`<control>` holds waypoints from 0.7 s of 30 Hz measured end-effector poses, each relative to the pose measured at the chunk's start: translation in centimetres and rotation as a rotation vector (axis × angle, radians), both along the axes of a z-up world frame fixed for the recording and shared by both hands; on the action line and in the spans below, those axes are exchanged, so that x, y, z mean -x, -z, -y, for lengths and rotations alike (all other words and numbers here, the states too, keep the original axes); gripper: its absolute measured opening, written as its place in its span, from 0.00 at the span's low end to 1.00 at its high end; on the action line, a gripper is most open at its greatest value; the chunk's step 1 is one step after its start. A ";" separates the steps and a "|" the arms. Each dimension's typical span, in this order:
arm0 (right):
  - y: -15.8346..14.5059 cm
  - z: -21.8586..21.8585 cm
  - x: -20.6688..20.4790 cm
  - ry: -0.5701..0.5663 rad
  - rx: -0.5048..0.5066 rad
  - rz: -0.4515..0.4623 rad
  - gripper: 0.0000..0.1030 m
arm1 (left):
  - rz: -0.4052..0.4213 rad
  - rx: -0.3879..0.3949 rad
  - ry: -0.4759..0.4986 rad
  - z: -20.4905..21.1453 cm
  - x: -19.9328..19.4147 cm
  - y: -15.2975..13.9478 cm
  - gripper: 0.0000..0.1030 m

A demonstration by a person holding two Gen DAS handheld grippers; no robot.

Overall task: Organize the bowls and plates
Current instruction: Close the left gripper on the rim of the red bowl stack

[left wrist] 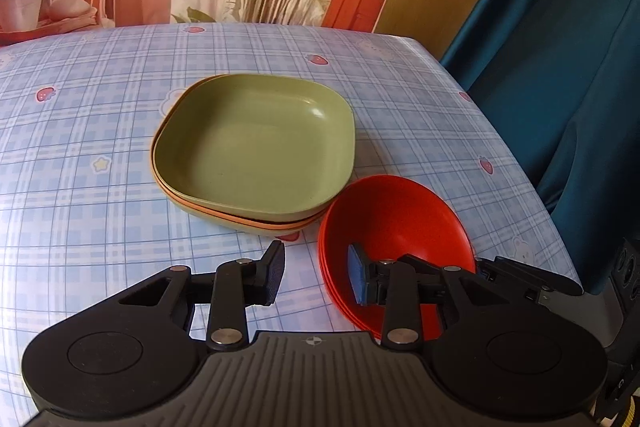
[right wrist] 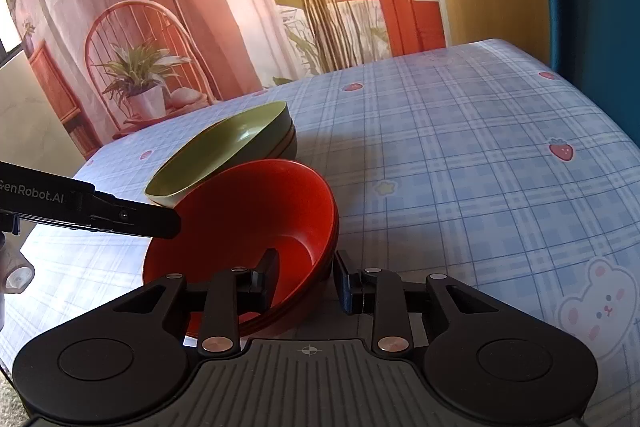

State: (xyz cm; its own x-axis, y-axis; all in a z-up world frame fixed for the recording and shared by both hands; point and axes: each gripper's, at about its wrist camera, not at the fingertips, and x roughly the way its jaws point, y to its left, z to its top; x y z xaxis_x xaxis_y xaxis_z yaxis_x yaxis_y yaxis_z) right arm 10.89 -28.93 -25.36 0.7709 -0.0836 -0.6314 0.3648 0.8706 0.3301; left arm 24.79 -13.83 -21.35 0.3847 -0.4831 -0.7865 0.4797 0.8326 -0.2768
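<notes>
A stack of square plates, green on top [left wrist: 256, 147] with an orange one beneath, sits mid-table; it also shows in the right wrist view [right wrist: 224, 147]. A stack of red bowls [left wrist: 396, 223] stands just right of the plates, and also shows in the right wrist view [right wrist: 256, 223]. My left gripper [left wrist: 318, 273] is open, straddling the bowls' left rim, one finger inside the top bowl. My right gripper [right wrist: 306, 277] is open, straddling the bowls' right rim, its left finger inside and right finger outside. The left gripper's body [right wrist: 92, 209] shows at the bowls' far side.
The table [left wrist: 80, 155] wears a blue plaid cloth with strawberry prints. Its right edge runs near the bowls, with a teal curtain [left wrist: 560, 67] beyond. A printed backdrop [right wrist: 200, 7] hangs behind the table's far edge.
</notes>
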 end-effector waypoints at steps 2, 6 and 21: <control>0.1 0.0 -0.1 -0.001 -0.003 0.003 0.26 | -0.006 -0.002 0.013 0.3 0.2 0.2 0.35; 0.2 0.2 0.0 -0.002 -0.014 0.012 0.25 | -0.028 -0.007 0.024 0.7 0.5 0.9 0.35; 0.2 0.0 0.2 -0.003 -0.021 -0.004 0.21 | -0.069 0.021 0.020 0.4 1.2 2.0 0.20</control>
